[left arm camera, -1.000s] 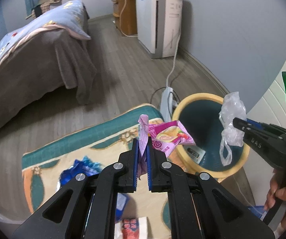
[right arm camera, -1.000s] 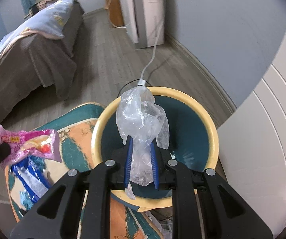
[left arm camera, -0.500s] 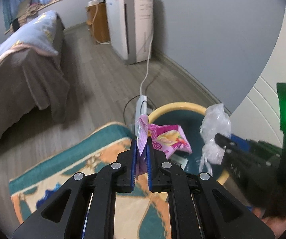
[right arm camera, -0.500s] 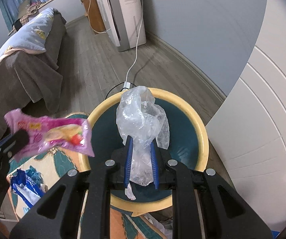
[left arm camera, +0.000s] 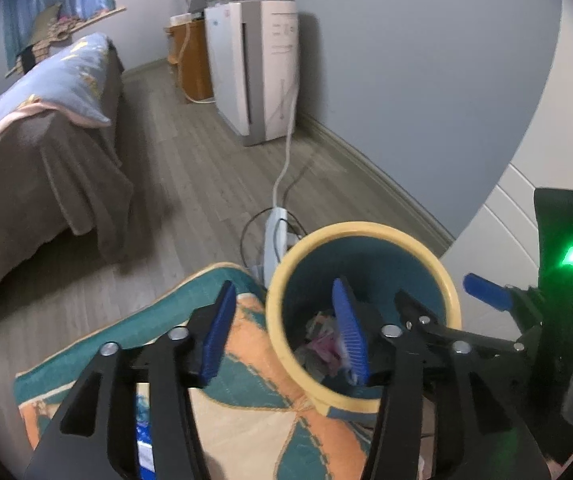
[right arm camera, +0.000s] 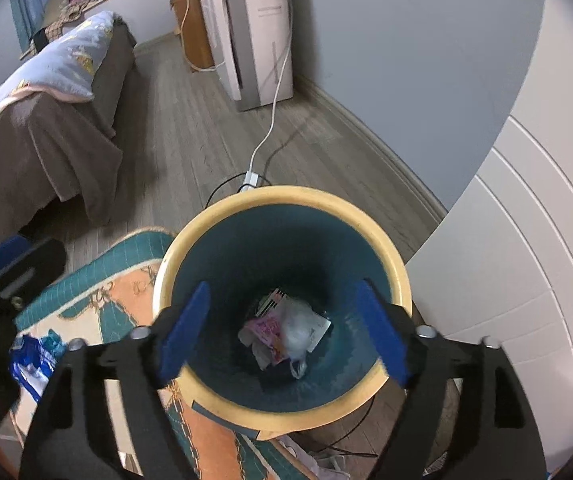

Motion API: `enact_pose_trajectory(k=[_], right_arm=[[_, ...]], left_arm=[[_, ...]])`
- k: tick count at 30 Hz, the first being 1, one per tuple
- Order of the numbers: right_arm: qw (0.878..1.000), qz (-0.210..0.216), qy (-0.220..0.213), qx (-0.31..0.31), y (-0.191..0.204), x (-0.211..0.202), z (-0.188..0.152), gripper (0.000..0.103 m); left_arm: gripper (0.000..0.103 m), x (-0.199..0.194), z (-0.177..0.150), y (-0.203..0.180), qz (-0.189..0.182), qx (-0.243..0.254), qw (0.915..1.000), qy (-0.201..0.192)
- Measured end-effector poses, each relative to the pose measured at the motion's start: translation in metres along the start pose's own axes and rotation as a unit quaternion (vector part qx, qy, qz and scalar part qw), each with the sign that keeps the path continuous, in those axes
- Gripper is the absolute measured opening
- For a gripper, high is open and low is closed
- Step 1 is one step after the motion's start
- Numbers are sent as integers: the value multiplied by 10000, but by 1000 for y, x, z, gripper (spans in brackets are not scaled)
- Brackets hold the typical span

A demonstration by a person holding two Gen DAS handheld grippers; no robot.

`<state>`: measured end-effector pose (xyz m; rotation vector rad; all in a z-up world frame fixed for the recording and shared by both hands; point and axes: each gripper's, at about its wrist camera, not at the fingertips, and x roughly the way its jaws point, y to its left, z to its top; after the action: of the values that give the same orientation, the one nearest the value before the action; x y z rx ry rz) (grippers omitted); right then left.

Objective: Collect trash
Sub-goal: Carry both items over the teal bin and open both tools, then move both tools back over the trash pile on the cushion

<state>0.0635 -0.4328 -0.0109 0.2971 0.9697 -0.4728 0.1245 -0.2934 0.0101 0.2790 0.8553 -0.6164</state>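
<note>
Round teal wastebasket [right arm camera: 400, 280] with smooth yellow rim, crinkled clear plastic bag [right arm camera: 298, 328] and glossy pink wrapper [right arm camera: 264, 327] lying at its bottom, left gripper [left arm camera: 282, 332] and right gripper [right arm camera: 282, 330] both spread wide, empty, above patterned rug [right arm camera: 126, 296].

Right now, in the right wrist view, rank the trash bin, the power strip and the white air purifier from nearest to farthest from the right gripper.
1. Trash bin: directly below the open right gripper.
2. Power strip: on the floor just behind the bin.
3. White air purifier: against the far wall.
</note>
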Motion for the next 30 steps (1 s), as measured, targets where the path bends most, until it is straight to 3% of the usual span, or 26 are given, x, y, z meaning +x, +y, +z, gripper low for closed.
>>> enact_pose_trajectory(k=[2, 3, 6, 22, 30], right_arm=[[10000, -33, 11, -45, 1, -1, 0, 98], [10000, -33, 4, -51, 1, -1, 0, 97], [9999, -53, 60, -103, 0, 0, -2, 97], [9984, -134, 93, -541, 15, -4, -10, 97], [9929, 60, 15, -1189, 55, -16, -20, 97]], left_arm=[[71, -4, -3, 9, 71, -128, 9999, -33], [80, -7, -4, 14, 117, -204, 9997, -51], [90, -16, -11, 30, 266, -381, 9988, -123], [94, -68, -79, 120, 1166, -924, 9889, 21], [94, -92, -119, 157, 1479, -1283, 9806, 108]])
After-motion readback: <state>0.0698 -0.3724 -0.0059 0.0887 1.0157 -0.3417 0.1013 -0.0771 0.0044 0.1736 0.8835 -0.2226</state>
